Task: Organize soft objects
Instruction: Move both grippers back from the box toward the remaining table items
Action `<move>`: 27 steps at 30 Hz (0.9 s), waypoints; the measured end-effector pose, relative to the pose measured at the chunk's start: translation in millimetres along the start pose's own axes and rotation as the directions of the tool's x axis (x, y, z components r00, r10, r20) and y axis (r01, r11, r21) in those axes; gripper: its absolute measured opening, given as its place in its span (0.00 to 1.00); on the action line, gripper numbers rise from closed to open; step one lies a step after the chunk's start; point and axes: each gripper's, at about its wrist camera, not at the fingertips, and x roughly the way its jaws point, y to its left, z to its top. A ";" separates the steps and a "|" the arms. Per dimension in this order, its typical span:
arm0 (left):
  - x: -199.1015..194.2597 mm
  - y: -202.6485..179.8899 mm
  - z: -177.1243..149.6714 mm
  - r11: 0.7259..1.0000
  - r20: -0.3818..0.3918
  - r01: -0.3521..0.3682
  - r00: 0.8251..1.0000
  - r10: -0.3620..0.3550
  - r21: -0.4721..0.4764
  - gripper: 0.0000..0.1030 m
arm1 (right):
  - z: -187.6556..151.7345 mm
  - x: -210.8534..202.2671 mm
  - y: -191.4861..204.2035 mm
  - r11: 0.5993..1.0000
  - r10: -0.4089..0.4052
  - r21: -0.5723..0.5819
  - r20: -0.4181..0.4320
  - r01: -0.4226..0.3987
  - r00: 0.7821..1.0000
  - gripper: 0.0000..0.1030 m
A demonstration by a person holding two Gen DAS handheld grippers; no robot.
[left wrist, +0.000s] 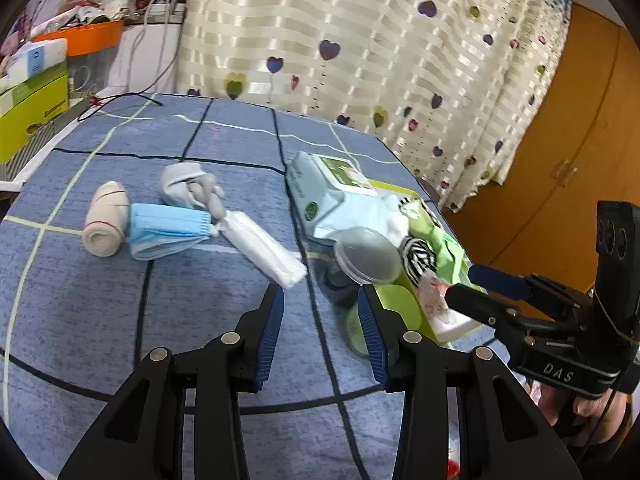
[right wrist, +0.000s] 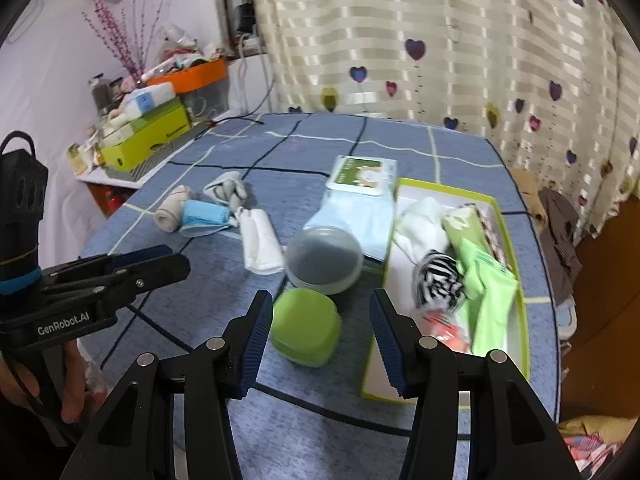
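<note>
Soft items lie on the blue checked tablecloth [left wrist: 120, 300]: a beige bandage roll [left wrist: 105, 219], a blue face mask [left wrist: 168, 231], a grey sock [left wrist: 192, 188] and a folded white cloth [left wrist: 264, 249]. A green-rimmed tray [right wrist: 516, 292] holds white socks [right wrist: 420, 224], a striped sock [right wrist: 438, 278] and green cloth [right wrist: 486, 300]. A wet-wipes pack [right wrist: 356, 196] lies beside it. My left gripper [left wrist: 320, 320] is open and empty above the cloth. My right gripper [right wrist: 318, 332] is open around a green round box [right wrist: 306, 330], not touching it.
A clear round tub [right wrist: 324, 258] sits behind the green box. A side shelf [right wrist: 132, 168] at far left carries green boxes [right wrist: 148, 136] and an orange bin [right wrist: 196, 74]. A heart-patterned curtain [right wrist: 440, 40] hangs behind the table. A wooden cabinet [left wrist: 560, 140] stands at right.
</note>
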 end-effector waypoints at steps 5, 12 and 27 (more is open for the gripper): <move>-1.2 14.6 5.1 0.999 0.009 -0.036 0.999 0.037 -0.034 0.39 | 9.0 12.4 13.7 0.999 0.033 -0.032 -0.007 -0.033 0.999 0.48; -2.8 39.9 10.1 0.994 0.022 -0.077 0.997 0.079 -0.080 0.39 | 22.6 34.0 33.9 0.994 0.072 -0.081 -0.033 -0.075 0.997 0.48; 2.7 95.8 11.1 0.971 0.006 -0.141 0.989 0.145 -0.195 0.39 | 44.0 80.0 56.5 0.986 0.088 -0.130 -0.103 -0.101 0.991 0.48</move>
